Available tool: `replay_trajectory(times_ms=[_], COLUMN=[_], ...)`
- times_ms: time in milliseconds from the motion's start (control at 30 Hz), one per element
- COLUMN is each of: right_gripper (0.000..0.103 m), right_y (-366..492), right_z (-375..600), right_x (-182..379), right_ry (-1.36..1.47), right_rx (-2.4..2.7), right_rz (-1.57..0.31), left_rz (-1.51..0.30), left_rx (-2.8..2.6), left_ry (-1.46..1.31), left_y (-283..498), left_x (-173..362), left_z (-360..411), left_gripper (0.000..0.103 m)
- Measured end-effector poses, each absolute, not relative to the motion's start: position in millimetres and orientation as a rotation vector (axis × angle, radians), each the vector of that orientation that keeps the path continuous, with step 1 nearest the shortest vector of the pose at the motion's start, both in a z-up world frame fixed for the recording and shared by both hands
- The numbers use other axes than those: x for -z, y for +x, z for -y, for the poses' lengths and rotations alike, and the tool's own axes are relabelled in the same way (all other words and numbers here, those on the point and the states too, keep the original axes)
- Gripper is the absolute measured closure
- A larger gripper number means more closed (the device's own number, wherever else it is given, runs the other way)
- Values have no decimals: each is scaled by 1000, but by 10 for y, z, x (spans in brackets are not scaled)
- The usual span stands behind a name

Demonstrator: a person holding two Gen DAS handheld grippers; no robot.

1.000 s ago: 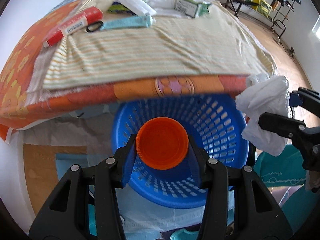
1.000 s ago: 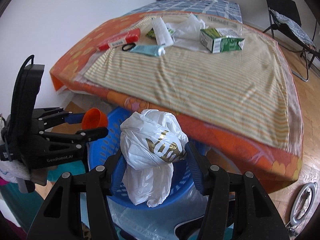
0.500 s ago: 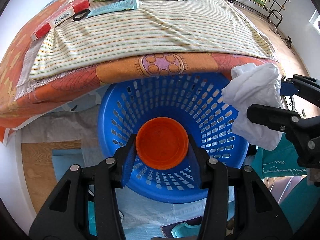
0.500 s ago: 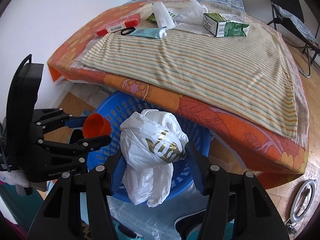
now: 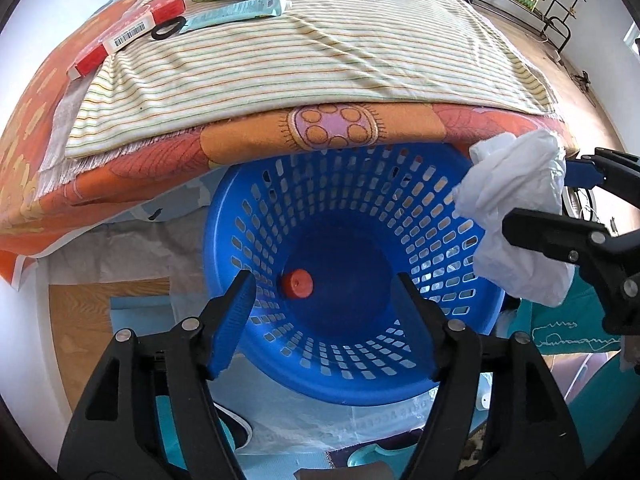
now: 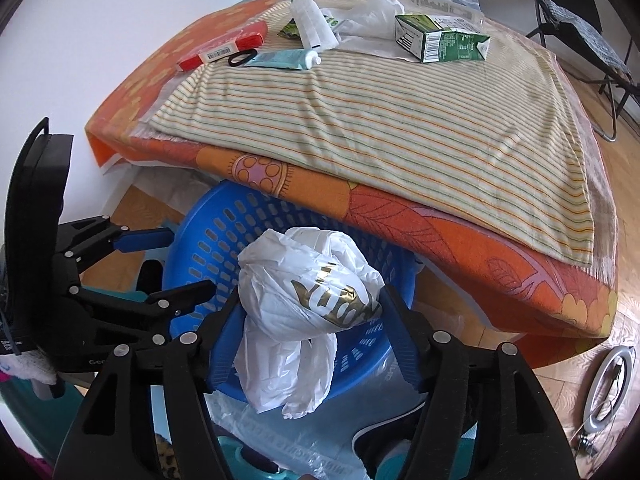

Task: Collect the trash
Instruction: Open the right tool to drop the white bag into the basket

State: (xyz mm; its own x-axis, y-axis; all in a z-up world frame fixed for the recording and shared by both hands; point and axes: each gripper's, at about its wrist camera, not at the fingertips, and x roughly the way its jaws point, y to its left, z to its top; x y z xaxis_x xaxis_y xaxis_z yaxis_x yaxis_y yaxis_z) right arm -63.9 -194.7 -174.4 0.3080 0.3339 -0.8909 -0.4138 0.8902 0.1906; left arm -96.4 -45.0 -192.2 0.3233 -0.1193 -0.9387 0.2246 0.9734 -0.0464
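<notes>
A blue perforated basket [image 5: 440, 216] stands on the floor, partly under the bed edge; it also shows in the right wrist view [image 6: 208, 248]. My left gripper [image 5: 326, 304] is open and empty above the basket. An orange cup [image 5: 297, 285] lies on the basket's bottom. My right gripper [image 6: 308, 324] is shut on a crumpled white plastic bag [image 6: 296, 320] and holds it over the basket's near rim. The bag [image 5: 520, 208] and right gripper also show in the left wrist view at the right. My left gripper [image 6: 168, 256] shows open in the right wrist view.
On the bed's striped cloth [image 6: 400, 112] lie a red box [image 6: 224, 46], a black ring [image 6: 242, 57], a teal tube [image 6: 286, 59], a white package [image 6: 312, 22], a clear plastic bag [image 6: 372, 10] and a green carton [image 6: 440, 40]. A chair [image 6: 580, 20] stands at the far right.
My left gripper has opened and let go of the orange cup, which has dropped to the basket's bottom. My right gripper still holds the bag, now lower over the basket.
</notes>
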Motion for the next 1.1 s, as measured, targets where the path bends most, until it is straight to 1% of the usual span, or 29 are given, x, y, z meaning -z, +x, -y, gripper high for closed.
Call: replay_trajectory(times_ms=[300, 567, 1100], right_gripper=[32, 32, 31], right_y=[-625, -630, -554], right_z=[1935, 1914, 1953], right_x=[1752, 1700, 1632], right_ry=[-61, -64, 98], right_rx=[-519, -532, -607], right_rz=[-1167, -1152, -1166], left_rz=[-1223, -1217, -1212], left_rx=[211, 198, 186], left_ry=[103, 98, 75], left_y=[-952, -947, -939], left_x=[1929, 1923, 1881], left_z=[431, 393, 332], left_gripper=[31, 31, 31])
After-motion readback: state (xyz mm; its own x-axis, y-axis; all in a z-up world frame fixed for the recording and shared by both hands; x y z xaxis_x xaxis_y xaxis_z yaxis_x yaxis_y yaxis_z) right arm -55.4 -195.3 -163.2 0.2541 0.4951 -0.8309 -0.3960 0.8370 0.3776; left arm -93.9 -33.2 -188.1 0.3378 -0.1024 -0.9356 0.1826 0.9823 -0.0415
